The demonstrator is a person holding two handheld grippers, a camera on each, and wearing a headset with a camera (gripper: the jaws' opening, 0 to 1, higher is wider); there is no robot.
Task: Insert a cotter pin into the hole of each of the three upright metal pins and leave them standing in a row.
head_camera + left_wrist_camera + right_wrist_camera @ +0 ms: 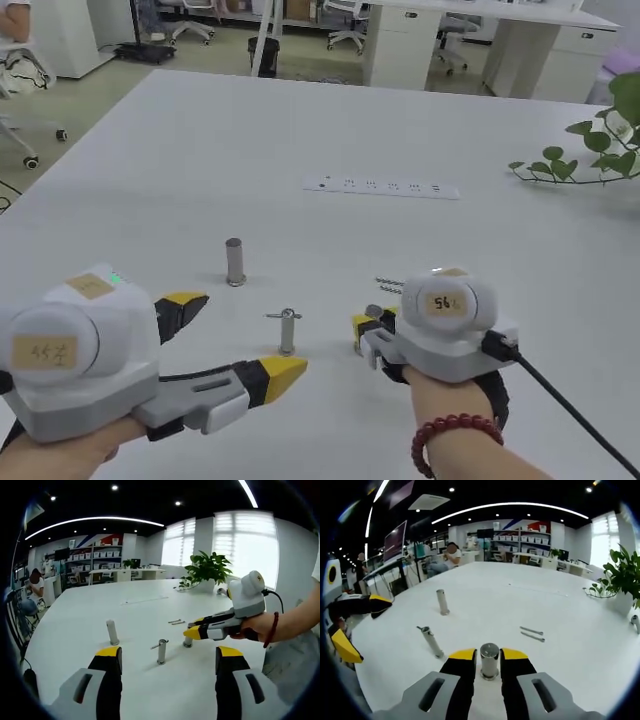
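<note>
One metal pin [287,338] holds a cotter pin [276,315].

I'm working in an open-plan office. My big white tabletop [300,130] carries a power strip [382,187] at twelve o'clock; beyond it stand white desks [400,45] and swivel chairs [345,20]. A leafy plant [597,140] sits at two o'clock. Stocked shelves [95,555], blinds [245,540] and strip lighting [95,522] line the room.
</note>
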